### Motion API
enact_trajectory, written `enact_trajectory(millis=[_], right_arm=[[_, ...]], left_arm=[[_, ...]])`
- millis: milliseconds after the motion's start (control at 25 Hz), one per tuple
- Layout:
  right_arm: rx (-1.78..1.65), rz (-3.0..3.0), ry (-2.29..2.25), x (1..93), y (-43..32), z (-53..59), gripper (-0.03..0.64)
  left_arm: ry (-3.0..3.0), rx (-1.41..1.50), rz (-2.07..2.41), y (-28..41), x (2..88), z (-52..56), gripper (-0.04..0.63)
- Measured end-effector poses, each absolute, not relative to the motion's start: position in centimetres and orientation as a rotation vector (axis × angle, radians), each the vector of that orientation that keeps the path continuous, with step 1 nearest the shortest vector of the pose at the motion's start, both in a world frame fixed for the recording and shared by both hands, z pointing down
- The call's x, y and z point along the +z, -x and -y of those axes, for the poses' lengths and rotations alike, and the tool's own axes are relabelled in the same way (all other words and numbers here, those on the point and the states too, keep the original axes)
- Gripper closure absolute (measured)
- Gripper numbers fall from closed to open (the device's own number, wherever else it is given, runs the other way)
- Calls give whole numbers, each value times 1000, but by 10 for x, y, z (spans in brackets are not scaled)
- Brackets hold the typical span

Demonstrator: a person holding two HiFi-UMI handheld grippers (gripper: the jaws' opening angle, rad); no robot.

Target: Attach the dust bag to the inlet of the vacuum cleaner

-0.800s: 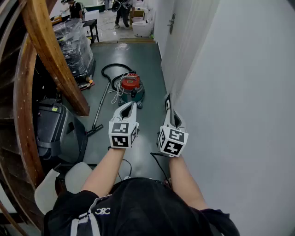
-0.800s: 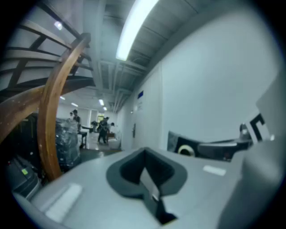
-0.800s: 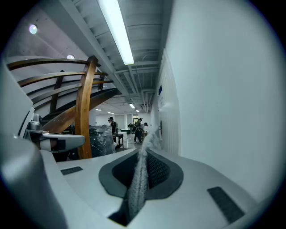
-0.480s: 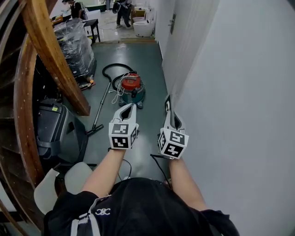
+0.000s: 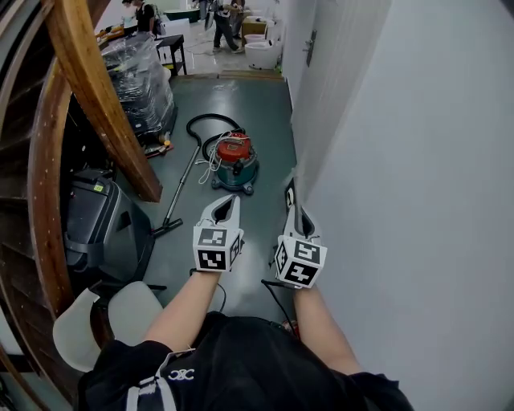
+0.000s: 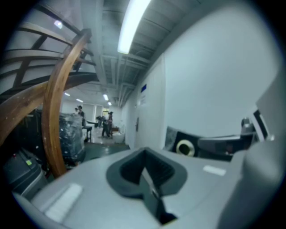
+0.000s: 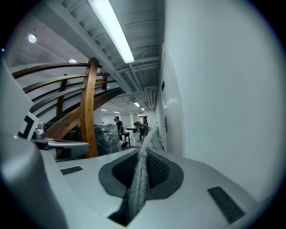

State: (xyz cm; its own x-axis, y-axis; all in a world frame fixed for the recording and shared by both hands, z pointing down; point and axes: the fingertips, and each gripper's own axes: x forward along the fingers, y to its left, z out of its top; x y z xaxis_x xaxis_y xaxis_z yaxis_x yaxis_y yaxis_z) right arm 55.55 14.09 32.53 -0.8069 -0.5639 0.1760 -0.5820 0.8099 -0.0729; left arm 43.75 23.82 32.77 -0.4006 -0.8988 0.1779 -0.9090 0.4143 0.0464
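Note:
A vacuum cleaner with a red top and a teal body stands on the grey floor ahead, its black hose coiled behind it and its wand lying to the left. I hold both grippers side by side, well short of it. My left gripper is shut with nothing in it, as the left gripper view shows. My right gripper is shut on the dust bag: its pale fabric runs between the jaws. The bag's dark collar sticks out in front, and its round hole shows in the left gripper view.
A white wall runs close along the right. A curved wooden stair beam, a plastic-wrapped pallet and a black machine line the left. White chairs stand near my left side. A thin cable lies on the floor. People stand far down the hall.
The vacuum cleaner sits lower and nearer in the head view than before, and both grippers sit slightly lower in the picture. Both grippers stay shut, the bag still in the right one.

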Motion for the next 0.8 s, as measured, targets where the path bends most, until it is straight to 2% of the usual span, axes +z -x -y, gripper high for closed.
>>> enact_trajectory(millis=[400, 800], right_arm=[[180, 2851, -800, 336, -533, -129, 601], [188, 2823, -819, 353, -448, -108, 601]], left_arm=[[-1539, 99, 2516, -423, 338, -229, 598], [-1551, 53, 2516, -328, 351, -211, 598]])
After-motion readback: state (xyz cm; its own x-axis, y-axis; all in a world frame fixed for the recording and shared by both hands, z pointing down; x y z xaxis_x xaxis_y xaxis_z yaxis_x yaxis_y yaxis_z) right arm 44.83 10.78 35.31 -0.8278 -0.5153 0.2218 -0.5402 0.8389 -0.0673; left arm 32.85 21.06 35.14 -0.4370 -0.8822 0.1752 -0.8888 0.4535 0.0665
